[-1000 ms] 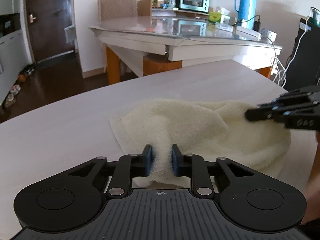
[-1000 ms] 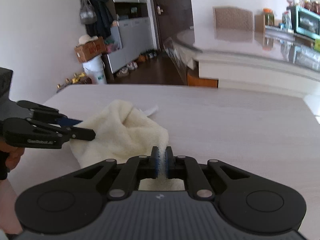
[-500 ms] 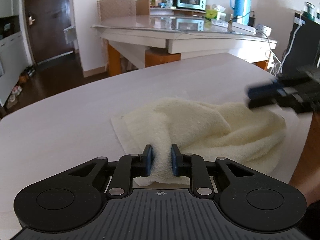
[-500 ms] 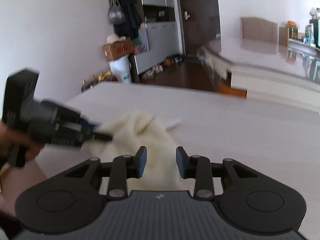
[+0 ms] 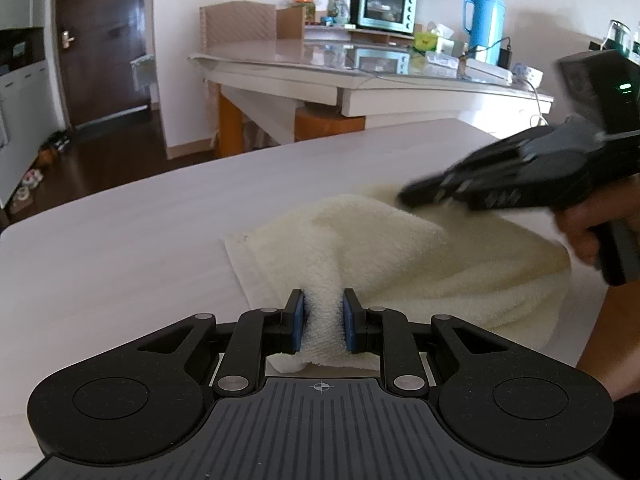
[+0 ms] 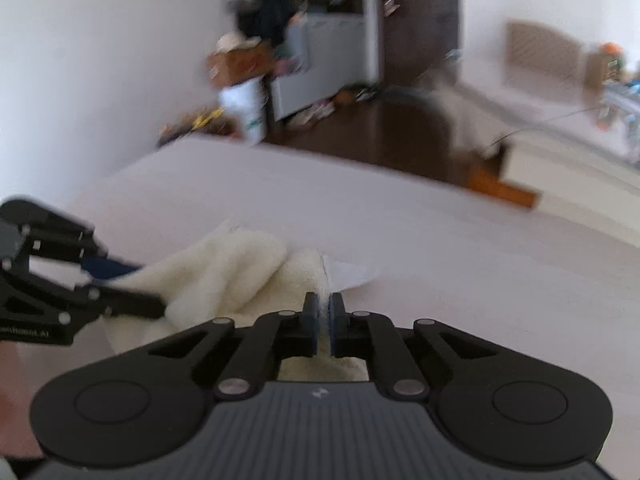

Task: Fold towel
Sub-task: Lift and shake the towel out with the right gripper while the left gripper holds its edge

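We list one cream towel (image 5: 404,256), lying bunched on the pale table (image 5: 120,248), its near part gathered into a ridge. A flat hemmed edge of it shows at the left, spread on the tabletop.

Left gripper (image 5: 323,320): we find its blue-padded fingers (image 5: 297,320) clamped on a thick roll of the towel at the near edge, cloth filling the gap between the pads.

Right gripper (image 6: 324,322): in its own view the fingers stand nearly together with a thin strip of towel edge pinched between them. From the left wrist view the same gripper (image 5: 416,196) appears blurred (held by a hand (image 5: 588,228) at the right), its tip low over the far side of the towel; whether it touches there we cannot tell from that view.

In the background we note a second table (image 5: 360,76) carrying a teal oven (image 5: 384,8) and a blue flask (image 5: 484,20), a dark door (image 5: 100,36), and a white bucket (image 6: 246,108) by the wall.
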The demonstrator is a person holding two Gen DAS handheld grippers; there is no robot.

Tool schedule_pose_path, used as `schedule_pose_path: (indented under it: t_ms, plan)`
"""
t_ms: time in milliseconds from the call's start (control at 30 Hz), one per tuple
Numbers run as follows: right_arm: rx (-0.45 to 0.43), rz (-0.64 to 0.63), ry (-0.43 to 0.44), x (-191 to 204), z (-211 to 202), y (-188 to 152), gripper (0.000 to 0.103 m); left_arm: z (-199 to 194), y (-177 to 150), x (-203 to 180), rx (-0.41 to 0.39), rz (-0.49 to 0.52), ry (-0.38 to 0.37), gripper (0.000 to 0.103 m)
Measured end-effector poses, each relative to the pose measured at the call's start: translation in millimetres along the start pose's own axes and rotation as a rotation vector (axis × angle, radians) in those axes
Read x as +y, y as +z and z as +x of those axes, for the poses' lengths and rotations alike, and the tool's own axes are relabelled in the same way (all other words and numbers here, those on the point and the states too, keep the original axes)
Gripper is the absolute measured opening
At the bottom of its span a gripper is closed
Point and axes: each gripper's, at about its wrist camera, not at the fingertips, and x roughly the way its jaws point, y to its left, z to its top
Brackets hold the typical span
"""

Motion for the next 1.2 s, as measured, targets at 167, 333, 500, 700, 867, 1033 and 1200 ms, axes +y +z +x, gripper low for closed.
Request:
schedule_pose_path:
  t_ms: [167,333,500,700,867,1033,1200]
  plan:
    - [-0.168,-0.012,-0.228,-14.1,-40.0,4.4,0.006,7.6,6.5,-0.5,-0.028,-0.02,-0.007,0.021]
    - [-0.09,-0.018,-0.328,-27.7,-22.3,-4.4,0.006,20.9,20.9,-11.2,-0.044,0.0,0.009,0.035]
    - [-0.043,0.063,-0.369,-43.9,-10.7,-19.3,0.023,17.2,30.2,-5.1,-0.097,-0.054,0.006,0.053]
    - [-0.061,0.135,-0.354,-61.5,-30.4,-29.7,0.026,14.0,28.9,-0.4,-0.087,-0.063,0.054,0.058]
    - [-0.046,0.096,-0.043,-31.6,-58.4,-34.5,0.033,2.1,13.2,2.1,-0.067,-0.071,0.104,0.063]
    - [-0.004,-0.047,0.111,21.5,-64.3,-43.8,0.046,-14.9,-4.1,6.2,-0.053,-0.096,0.126,0.065]
    - [0.033,-0.165,0.104,58.6,-46.4,-46.7,0.046,-28.0,-16.8,3.8,-0.048,-0.089,0.104,0.065]
